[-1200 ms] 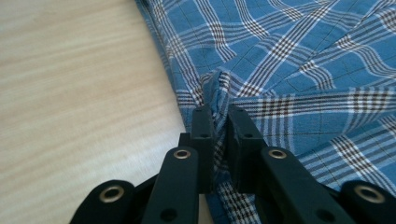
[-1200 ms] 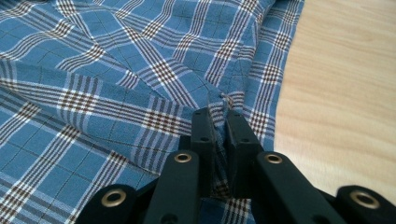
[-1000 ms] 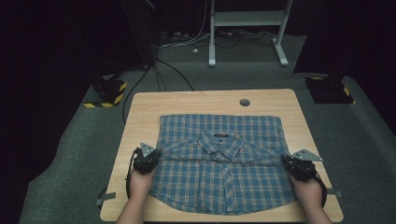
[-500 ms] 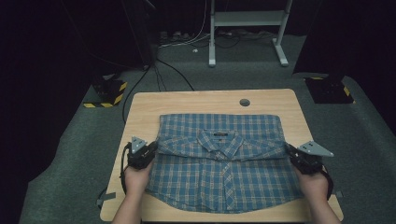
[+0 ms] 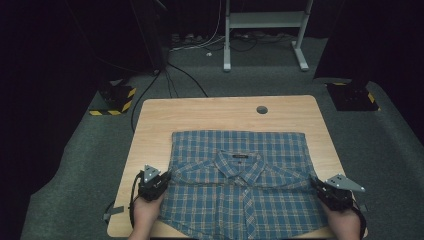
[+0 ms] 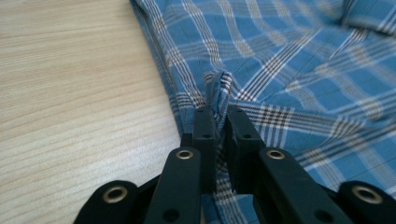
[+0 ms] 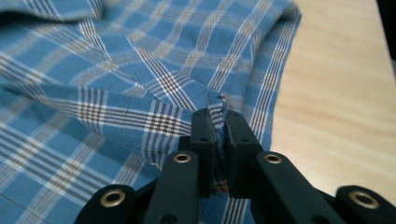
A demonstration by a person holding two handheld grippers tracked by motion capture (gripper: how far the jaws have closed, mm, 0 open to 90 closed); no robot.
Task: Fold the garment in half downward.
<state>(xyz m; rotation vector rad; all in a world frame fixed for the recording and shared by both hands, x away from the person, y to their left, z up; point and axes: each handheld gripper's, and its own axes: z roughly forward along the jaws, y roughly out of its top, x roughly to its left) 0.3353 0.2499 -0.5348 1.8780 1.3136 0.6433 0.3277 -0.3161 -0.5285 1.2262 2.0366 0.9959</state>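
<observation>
A blue plaid shirt (image 5: 240, 192), spread collar-up toward the desk's (image 5: 200, 112) near edge, is pinched at both sides by the left gripper (image 6: 215, 119) and right gripper (image 7: 215, 119), with bare wood left beyond.

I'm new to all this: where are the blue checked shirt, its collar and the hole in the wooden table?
Blue checked shirt (image 5: 220, 205), high view, front.
Collar (image 5: 240, 159), high view, neckband.
Round hole (image 5: 261, 109), high view, centre.

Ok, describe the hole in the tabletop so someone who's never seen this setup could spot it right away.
Start at the light wooden table in the middle of the grey carpet. A blue plaid shirt covers its near half; look past the shirt's far edge to the bare strip of wood. There, near the far edge and about centred, sits the small hole, the one dark round spot on the pale wood.
</observation>
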